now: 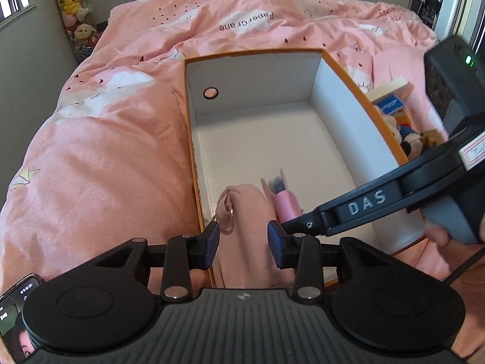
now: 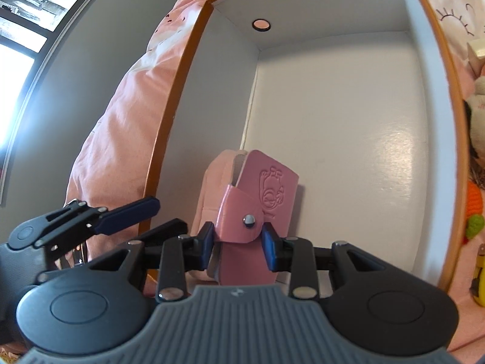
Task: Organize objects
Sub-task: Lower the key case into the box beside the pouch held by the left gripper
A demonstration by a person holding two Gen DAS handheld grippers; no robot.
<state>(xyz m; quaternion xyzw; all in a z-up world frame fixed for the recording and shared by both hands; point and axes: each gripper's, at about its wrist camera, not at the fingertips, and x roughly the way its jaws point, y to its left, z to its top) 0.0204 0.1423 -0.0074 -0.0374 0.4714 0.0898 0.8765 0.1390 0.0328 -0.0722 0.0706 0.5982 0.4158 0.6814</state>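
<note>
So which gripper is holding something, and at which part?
The right gripper pinches the pink snap case at its near end, beside the snap. The left gripper holds nothing.

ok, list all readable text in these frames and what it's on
"Paper Crane": printed upside down on the pink duvet.
"DAS": on the right claw arm.
Blue box label: too small to read.
Phone screen text: blurred.
Pink leather case: embossed cartoon figure, no words.
</note>
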